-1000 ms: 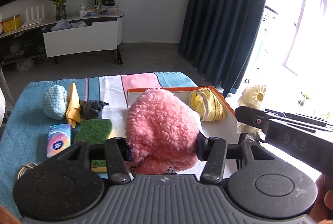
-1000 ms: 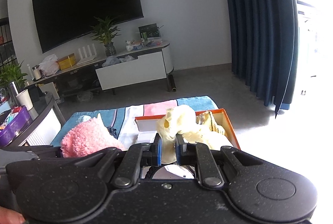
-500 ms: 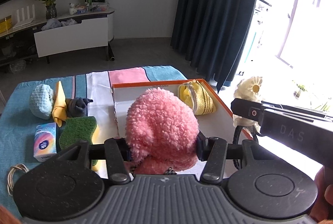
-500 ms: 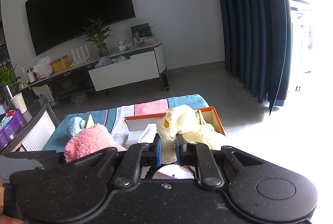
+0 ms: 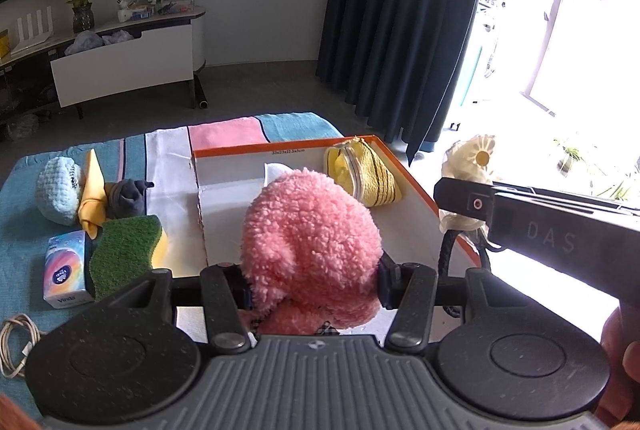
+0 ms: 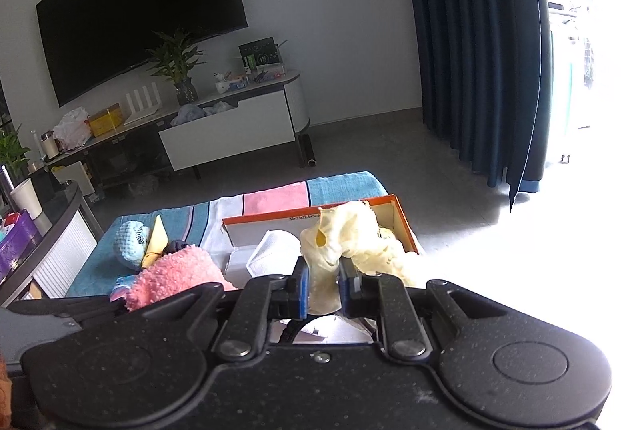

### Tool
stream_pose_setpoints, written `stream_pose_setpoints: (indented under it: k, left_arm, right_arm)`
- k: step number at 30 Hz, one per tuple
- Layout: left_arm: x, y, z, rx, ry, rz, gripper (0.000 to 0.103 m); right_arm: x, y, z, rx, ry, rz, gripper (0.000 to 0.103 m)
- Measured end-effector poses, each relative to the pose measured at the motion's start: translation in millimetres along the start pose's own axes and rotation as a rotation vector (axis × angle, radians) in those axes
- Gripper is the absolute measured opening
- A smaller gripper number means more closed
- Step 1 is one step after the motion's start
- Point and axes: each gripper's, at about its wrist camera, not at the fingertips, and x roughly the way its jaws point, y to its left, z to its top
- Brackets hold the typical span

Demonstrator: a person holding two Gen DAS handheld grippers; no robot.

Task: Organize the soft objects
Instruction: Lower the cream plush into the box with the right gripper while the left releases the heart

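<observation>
1. Pink and fluffy is most of what I see on the left wrist cam: the left gripper [image 5: 312, 282] is clamped on a pink fleece toy [image 5: 310, 246], both jaws pressed into its sides, and it's held up over the near part of the orange-rimmed box [image 5: 416, 186].
2. My right gripper [image 6: 323, 284] is pinched tight on a cream-yellow soft toy [image 6: 340, 242], jaws nearly together with the fabric squashed between the blue pads [image 6: 303, 286]. From the right cam it hangs over the right side of the box [image 6: 280, 217]; from the left cam the same toy [image 5: 470, 162] pokes up above the right gripper's body, around the box's right rim.
3. Already in the box: a yellow woven pouch [image 5: 362, 176] leaning in the far right corner, plus something white [image 6: 270, 250] in the middle, can't tell what exactly.
4. Out on the striped cloth [image 5: 224, 134] left of the box, there's a light blue knitted thing [image 5: 56, 190], a yellow cloth [image 5: 92, 194] and a dark grey soft piece [image 5: 126, 196] bunched up touching each other.
5. Nearer to me on that side sit a green scrub sponge [image 5: 124, 250] and a tissue pack [image 5: 64, 270] just beside it, and a white cable [image 5: 16, 342] coiled at the left edge.
</observation>
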Motion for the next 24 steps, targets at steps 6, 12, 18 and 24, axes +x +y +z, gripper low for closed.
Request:
stream_pose_setpoints:
  k: [6, 12, 18, 24]
  left_arm:
    - [5.6, -2.0, -1.2, 0.0, 0.017, -0.012, 0.053]
    - [10.8, -4.3, -2.9, 0.002, 0.033, -0.019, 0.053]
    - [17.6, -5.2, -3.2, 0.003, 0.049, -0.021, 0.053]
    - [23.0, -6.6, -4.7, 0.002, 0.062, -0.027, 0.054]
  right_arm:
    - [8.0, -1.7, 0.4, 0.002, 0.019, -0.004, 0.022]
    - [17.6, -5.4, -0.2, 0.002, 0.042, -0.011, 0.024]
    - [23.3, -8.5, 0.6, -0.002, 0.048, -0.013, 0.047]
    - [22.6, -13.0, 0.1, 0.003, 0.053, -0.009, 0.057]
